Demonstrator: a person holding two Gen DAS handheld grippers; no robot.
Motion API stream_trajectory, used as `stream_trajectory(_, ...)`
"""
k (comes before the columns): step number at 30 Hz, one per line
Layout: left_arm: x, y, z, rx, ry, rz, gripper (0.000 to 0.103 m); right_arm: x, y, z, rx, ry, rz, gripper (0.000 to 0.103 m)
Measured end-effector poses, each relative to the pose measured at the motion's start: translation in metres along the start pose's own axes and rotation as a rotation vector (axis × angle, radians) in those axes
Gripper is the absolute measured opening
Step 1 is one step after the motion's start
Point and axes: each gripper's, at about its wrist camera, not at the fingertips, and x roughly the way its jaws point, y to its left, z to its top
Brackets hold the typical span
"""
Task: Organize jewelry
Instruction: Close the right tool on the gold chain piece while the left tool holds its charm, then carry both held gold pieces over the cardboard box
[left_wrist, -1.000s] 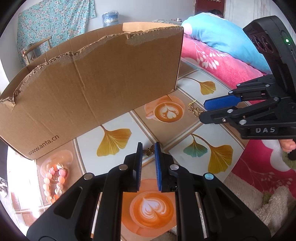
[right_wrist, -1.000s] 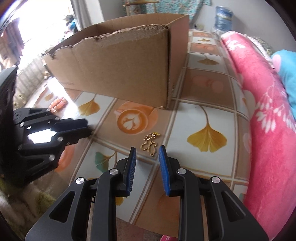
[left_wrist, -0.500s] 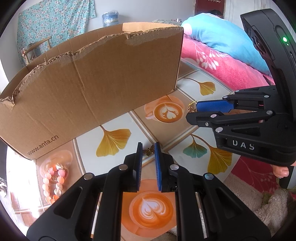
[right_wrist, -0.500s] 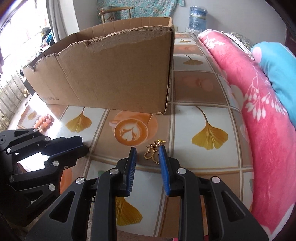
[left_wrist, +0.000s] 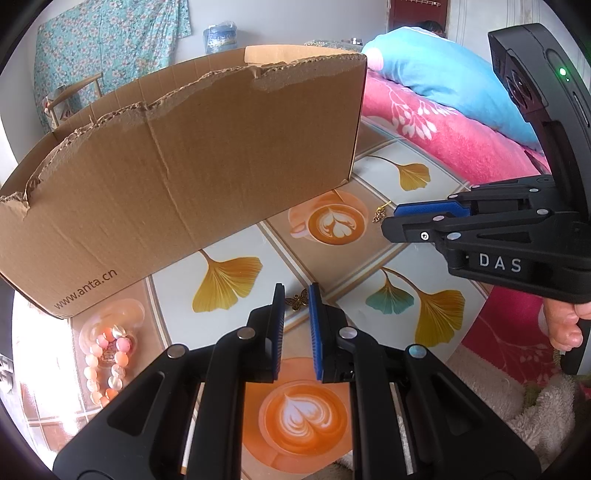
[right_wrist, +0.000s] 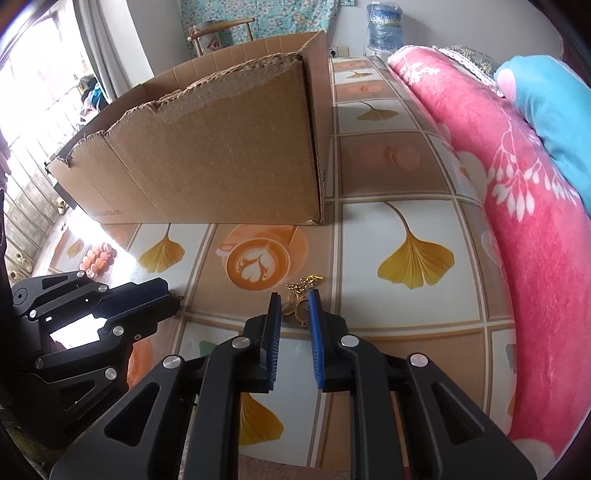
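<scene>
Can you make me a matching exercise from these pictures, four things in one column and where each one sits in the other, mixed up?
Things:
1. butterfly charm
2. gold pendant
3. bead bracelet
4. cardboard box

Places:
A. on the table under the box's left corner
B. between the open fingers of the left gripper
C. standing at the back of the table
D. between the open fingers of the right gripper

Pairs: 1-B, 2-D, 3-A, 4-C
</scene>
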Motion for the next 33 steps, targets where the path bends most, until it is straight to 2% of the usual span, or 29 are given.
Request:
stream_trajectory(11,-0.011,-0.003,0.001,0.018,-0.030,0.003,0.012,-0.011,-0.003,-0.003,-0.003,-0.023,0.014,0.015)
stream_trajectory(17,-0.032,-0.007,0.002,0.030,-0.077,0.018,0.012,-0.036,0.003,-0.004,-0.036,-0.088,0.014,0.015)
stream_trajectory(21,-0.057,-0.008,0.007,0.041,-0.137,0.039,0.012,-0.058,0.009,-0.001,-0.054,-0.152,0.022,0.015)
stream_trajectory(28,-0.110,0.006,0.039,0.061,-0.302,0.109,0.012,-0.107,0.035,0.031,-0.163,-0.334,0.050,0.015)
stream_trajectory(31,-0.119,0.020,0.060,0.058,-0.338,0.136,0.012,-0.114,0.046,0.059,-0.215,-0.397,0.097,0.015)
stream_trajectory(33,-0.116,0.033,0.075,0.037,-0.330,0.116,0.012,-0.108,0.048,0.078,-0.228,-0.391,0.146,0.015)
